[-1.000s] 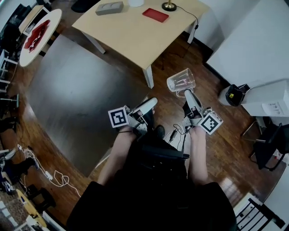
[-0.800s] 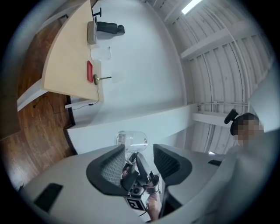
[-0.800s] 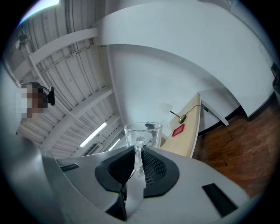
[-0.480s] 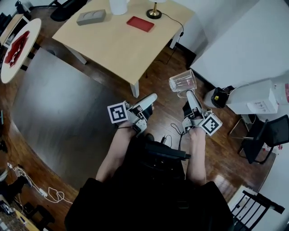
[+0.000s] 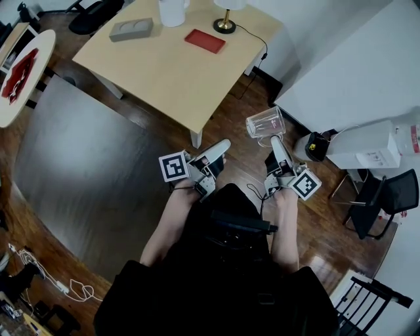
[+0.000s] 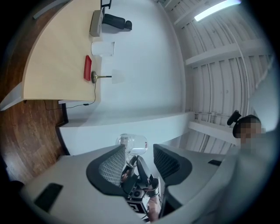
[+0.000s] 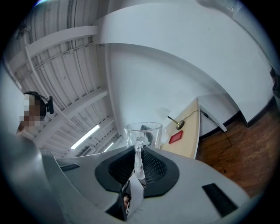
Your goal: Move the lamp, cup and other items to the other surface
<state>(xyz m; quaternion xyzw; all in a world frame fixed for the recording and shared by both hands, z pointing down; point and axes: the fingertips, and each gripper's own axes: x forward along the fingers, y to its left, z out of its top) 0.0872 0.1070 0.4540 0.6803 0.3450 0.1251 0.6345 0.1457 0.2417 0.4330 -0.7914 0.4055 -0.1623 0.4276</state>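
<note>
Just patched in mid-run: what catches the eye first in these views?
The clear glass mug stands out, carried in mid-air over the wooden floor, its handle pinched in the right gripper. The left gripper beside it is open and empty. Ahead, the pale wooden table holds a lamp base, a flat red item and a grey block.

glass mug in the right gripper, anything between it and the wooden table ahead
Nothing visible. Only bare floor lies between the glass mug, held by its handle in the right gripper, and the wooden table. The table's near part is free; the lamp, red tray, grey block and white container stand along its far edge.
</note>
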